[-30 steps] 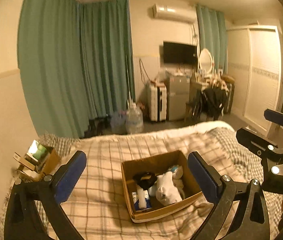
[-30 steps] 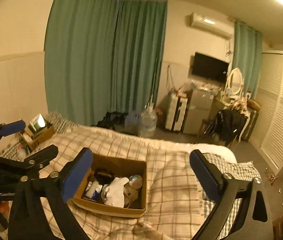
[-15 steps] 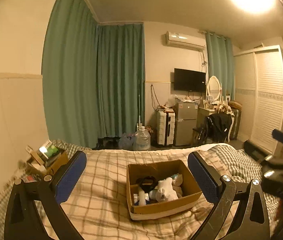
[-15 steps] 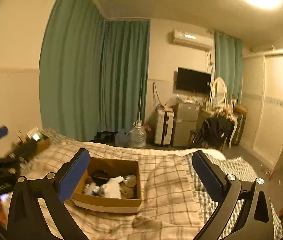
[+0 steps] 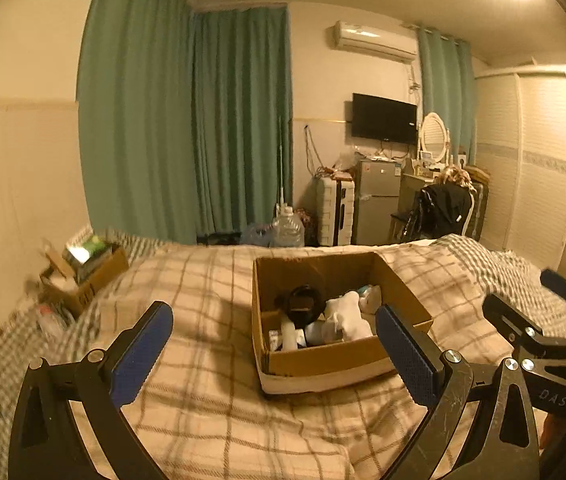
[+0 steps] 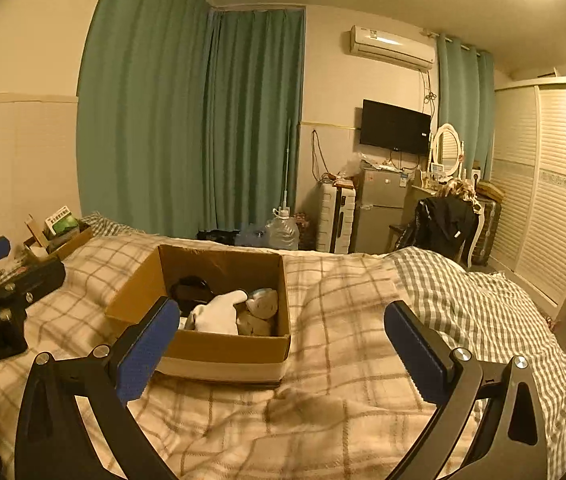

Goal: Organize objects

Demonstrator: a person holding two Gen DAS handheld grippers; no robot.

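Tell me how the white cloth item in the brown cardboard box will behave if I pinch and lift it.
The white cloth item looks crumpled, so probably floppy and light. It lies against other things in the brown cardboard box, so it may drag them along.

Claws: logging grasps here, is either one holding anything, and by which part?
Nothing is held. The left claw and right claw are both open, short of the cardboard box.

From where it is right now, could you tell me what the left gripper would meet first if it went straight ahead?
Most likely the cardboard box on the plaid blanket: the open left gripper points at its near wall, though the depth is hard to judge.
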